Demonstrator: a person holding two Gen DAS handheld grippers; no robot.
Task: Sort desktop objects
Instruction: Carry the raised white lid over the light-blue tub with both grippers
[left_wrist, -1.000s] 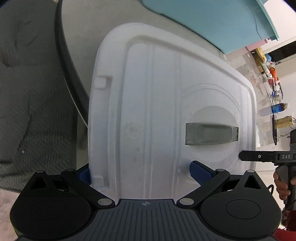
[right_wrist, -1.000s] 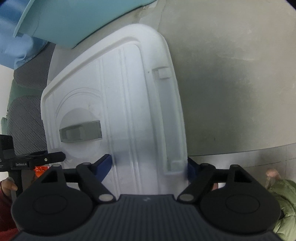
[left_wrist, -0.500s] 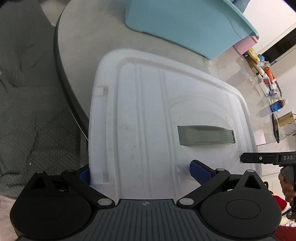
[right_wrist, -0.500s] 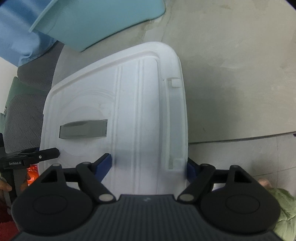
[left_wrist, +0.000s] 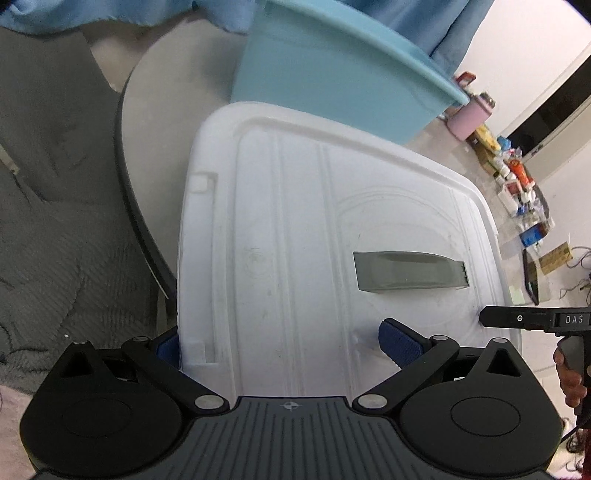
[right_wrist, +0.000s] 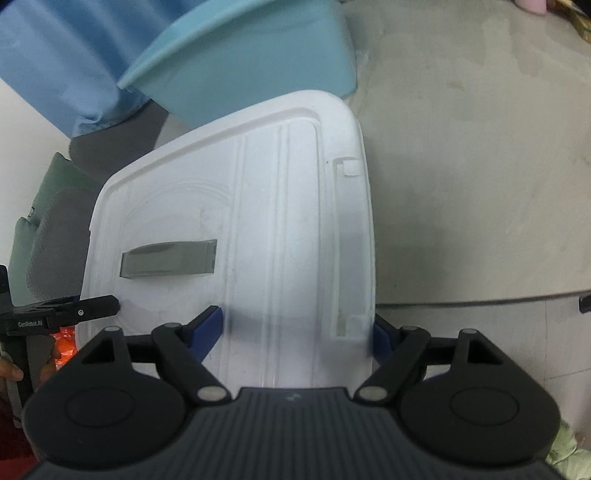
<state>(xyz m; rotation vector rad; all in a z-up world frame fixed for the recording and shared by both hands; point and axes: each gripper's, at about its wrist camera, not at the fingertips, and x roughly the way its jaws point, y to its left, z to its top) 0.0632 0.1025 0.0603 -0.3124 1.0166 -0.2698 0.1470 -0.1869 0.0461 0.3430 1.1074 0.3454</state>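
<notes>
Left fingers: blue pads spread across the left edge strip of the white lid, gripping it.
Right fingers: likewise holding the lid's opposite edge strip.
Lid: gray handle facing the cameras, held over the gray round table.
Blue bin: just behind the lid.

You see a matt white plastic lid, its grey handle glossier, beside a smooth pale-blue plastic tub on a mottled stone-look bench.
</notes>
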